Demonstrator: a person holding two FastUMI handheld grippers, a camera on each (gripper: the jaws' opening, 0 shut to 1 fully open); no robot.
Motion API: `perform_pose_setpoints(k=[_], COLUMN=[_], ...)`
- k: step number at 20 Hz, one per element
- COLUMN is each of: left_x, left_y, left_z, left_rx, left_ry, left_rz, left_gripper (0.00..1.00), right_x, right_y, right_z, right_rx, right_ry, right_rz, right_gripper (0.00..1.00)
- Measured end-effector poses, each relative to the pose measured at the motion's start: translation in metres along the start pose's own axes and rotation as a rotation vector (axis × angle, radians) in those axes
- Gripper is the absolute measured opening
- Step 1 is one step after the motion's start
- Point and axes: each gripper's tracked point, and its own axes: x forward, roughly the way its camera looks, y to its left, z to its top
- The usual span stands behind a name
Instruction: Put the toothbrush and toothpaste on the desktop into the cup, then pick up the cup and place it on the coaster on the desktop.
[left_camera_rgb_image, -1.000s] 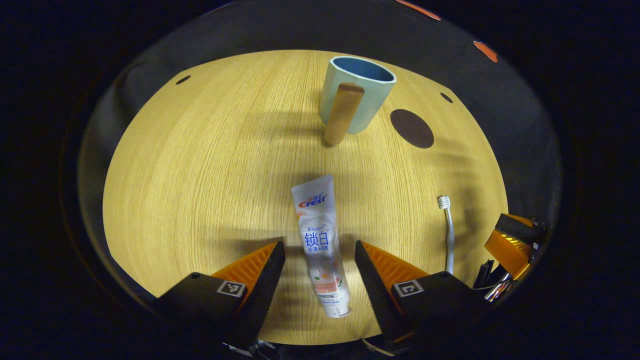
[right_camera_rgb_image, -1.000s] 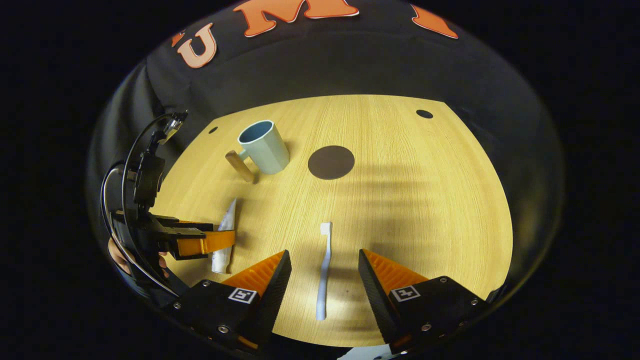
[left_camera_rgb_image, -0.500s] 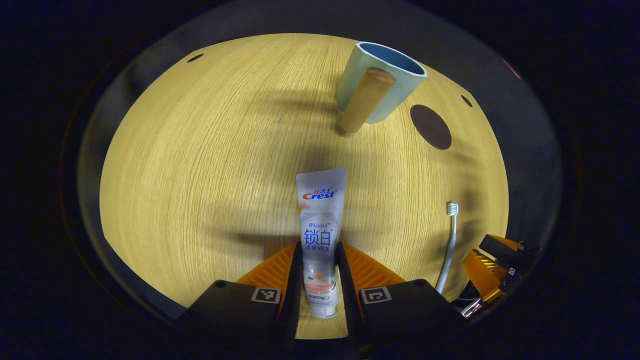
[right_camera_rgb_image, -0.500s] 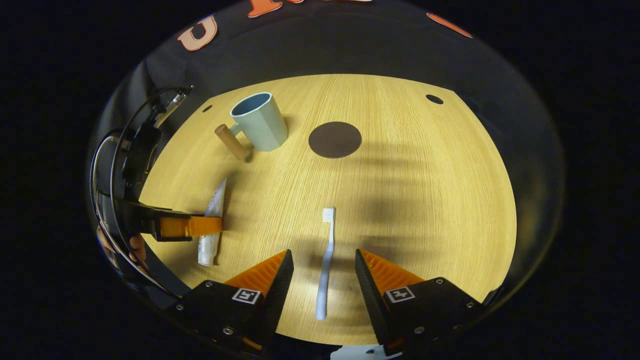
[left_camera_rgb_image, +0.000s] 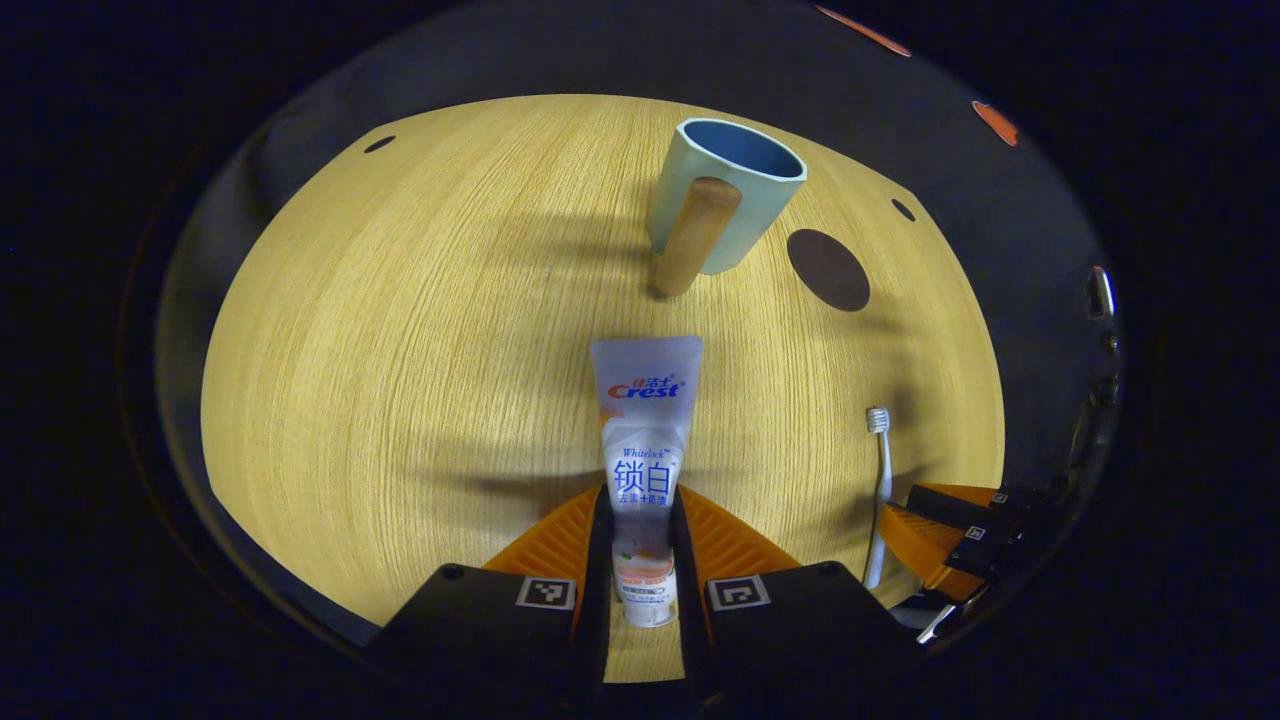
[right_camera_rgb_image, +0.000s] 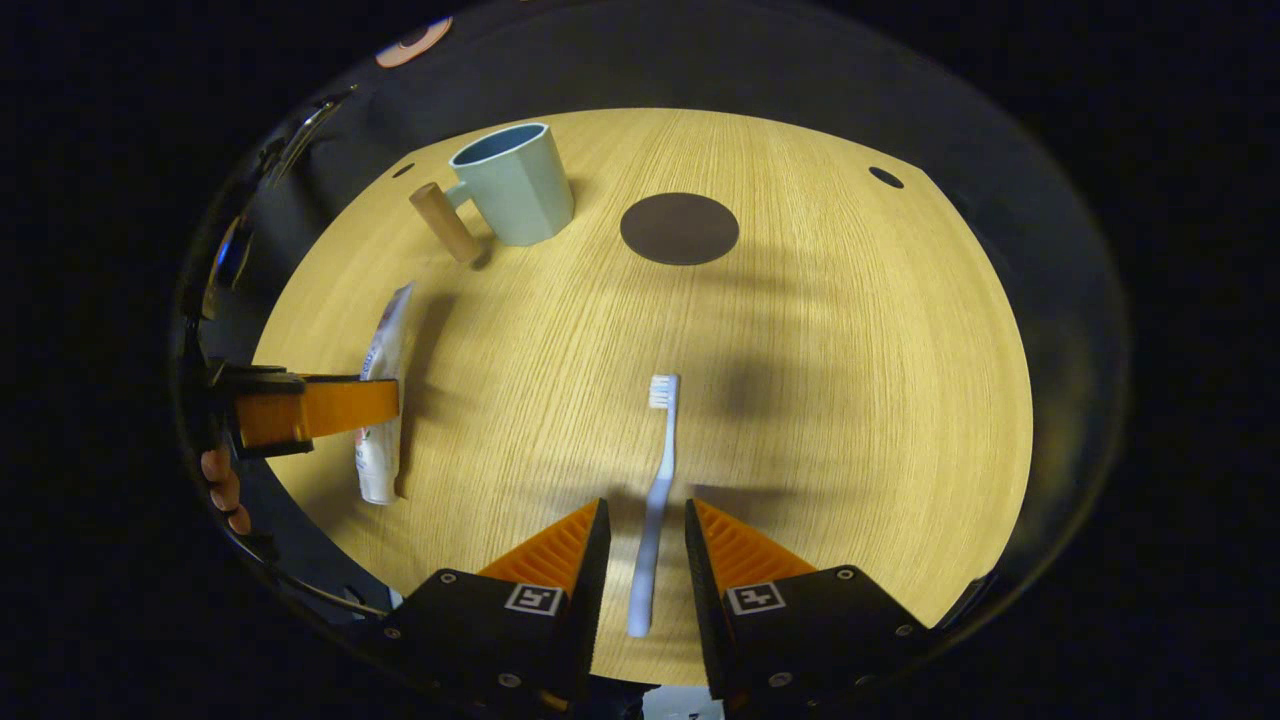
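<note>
My left gripper (left_camera_rgb_image: 640, 520) is shut on the lower half of the white toothpaste tube (left_camera_rgb_image: 645, 420), which points toward the cup. The pale blue cup (left_camera_rgb_image: 740, 190) with a wooden handle (left_camera_rgb_image: 695, 235) stands upright at the far side of the table. Right of it lies the dark round coaster (left_camera_rgb_image: 828, 270). In the right gripper view my right gripper (right_camera_rgb_image: 645, 515) is open, its fingers narrowed close around the white toothbrush (right_camera_rgb_image: 662, 450), which lies flat with bristles pointing away. The cup (right_camera_rgb_image: 515, 185), coaster (right_camera_rgb_image: 680, 228), toothpaste (right_camera_rgb_image: 385, 340) and left gripper (right_camera_rgb_image: 385, 405) show there too.
The round wooden table (left_camera_rgb_image: 400, 330) has small dark holes (left_camera_rgb_image: 379, 144) near its far rim, and the black booth wall rises behind it. A hand (right_camera_rgb_image: 222, 490) holds the left gripper at the table's near left edge.
My left gripper closed on the toothpaste tube and turned it on edge. My right gripper moved forward over the toothbrush handle and its fingers narrowed around it.
</note>
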Motion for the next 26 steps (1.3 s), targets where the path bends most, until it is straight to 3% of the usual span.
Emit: perform_pose_setpoints(k=[2,7,13,26], left_x=[-0.003,-0.011,-0.029,-0.057], left_y=[-0.001,0.0,-0.004,-0.016], left_z=[0.001,0.005,0.018,0.051], left_rx=[0.001,0.015,0.042,0.105], left_ry=[-0.012,-0.049,-0.102,-0.34], left_rz=[-0.006,-0.016,-0.018,-0.052], left_gripper=[0.34,0.34,0.34,0.34], right_x=[0.005,0.011,0.014,-0.014], right_y=[-0.001,-0.004,0.008,0.001], right_z=[-0.002,-0.003,0.003,0.033], right_rx=[0.001,0.02,0.025,0.034], right_ry=[0.014,0.038,-0.012,-0.297], right_rz=[-0.011,-0.022,0.052,0.099], right_gripper=[0.44,0.23,0.08,0.05])
